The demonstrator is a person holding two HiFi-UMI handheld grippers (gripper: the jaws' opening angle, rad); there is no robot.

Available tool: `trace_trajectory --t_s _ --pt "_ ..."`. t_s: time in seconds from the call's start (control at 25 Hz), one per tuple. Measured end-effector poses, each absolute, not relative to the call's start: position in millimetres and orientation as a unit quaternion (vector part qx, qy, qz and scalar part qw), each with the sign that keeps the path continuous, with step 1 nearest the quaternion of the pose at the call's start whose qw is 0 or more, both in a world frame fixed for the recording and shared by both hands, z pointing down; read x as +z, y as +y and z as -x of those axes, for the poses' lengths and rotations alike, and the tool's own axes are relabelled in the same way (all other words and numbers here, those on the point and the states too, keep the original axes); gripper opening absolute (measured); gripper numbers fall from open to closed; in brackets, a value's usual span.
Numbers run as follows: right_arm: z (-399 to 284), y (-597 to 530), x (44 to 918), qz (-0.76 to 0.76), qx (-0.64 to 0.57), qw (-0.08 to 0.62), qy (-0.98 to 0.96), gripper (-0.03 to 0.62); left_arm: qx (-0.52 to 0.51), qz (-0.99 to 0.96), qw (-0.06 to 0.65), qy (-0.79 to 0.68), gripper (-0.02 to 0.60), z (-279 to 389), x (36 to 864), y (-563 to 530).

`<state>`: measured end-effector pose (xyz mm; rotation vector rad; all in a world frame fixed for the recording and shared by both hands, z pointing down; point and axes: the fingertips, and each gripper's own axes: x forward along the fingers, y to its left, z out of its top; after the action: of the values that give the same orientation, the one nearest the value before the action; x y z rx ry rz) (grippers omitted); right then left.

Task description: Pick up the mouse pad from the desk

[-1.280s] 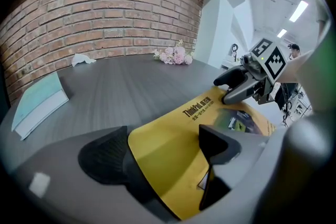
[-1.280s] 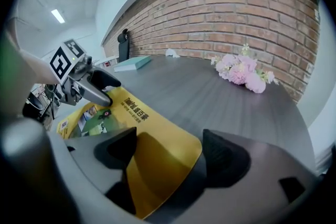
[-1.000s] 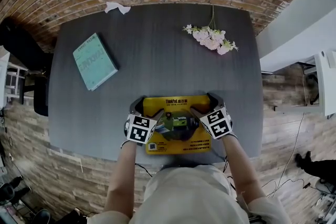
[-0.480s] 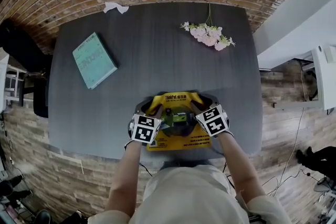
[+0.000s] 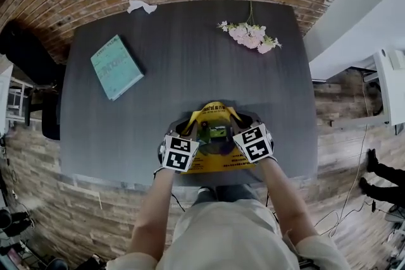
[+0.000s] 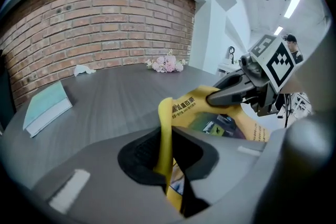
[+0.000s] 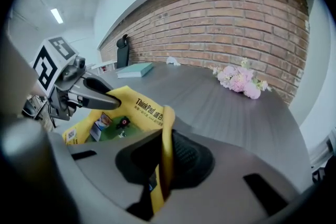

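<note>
The yellow mouse pad [image 5: 214, 112] sits near the front edge of the dark desk [image 5: 190, 60], bowed upward in the middle. My left gripper [image 5: 181, 131] pinches its left edge and my right gripper [image 5: 245, 126] its right edge. Both pairs of jaws are closing, with the pad between them. In the left gripper view the pad [image 6: 189, 107] stands on edge between the left gripper's [image 6: 165, 157] pads, and the right gripper [image 6: 223, 96] grips the far side. In the right gripper view the pad [image 7: 142, 107] is clamped in the right gripper [image 7: 166, 162], and the left gripper [image 7: 110, 102] holds the opposite edge.
A teal book [image 5: 116, 66] lies at the desk's left. Pink flowers [image 5: 250, 35] lie at the back right, and a crumpled white tissue [image 5: 140, 6] at the back left edge. A brick wall [image 6: 105, 18] stands beyond the desk.
Both grippers went from wide open to pinched on the pad's side edges. They drew closer together, and the flat pad buckled up into an arch.
</note>
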<state>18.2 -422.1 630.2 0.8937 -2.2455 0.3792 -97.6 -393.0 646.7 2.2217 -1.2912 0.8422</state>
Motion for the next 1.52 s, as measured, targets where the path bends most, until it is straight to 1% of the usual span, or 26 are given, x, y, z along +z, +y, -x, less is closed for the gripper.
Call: trace_trajectory --t_s 0.56,1.24,1.52 --pt "-14 -371 567 -0.405 0.108 0.265 -0.868 0.025 0.246 -0.826 0.163 -0.480 0.028 87 579 -353" --pt "-17 -260 472 -0.453 0.028 0.185 -0.872 0.025 0.171 -0.843 0.094 -0.501 0.028 87 493 -245" --pt "-25 -211 450 -0.461 0.003 0.186 -0.868 0.023 0.159 -0.845 0.072 -0.505 0.028 86 471 -193"
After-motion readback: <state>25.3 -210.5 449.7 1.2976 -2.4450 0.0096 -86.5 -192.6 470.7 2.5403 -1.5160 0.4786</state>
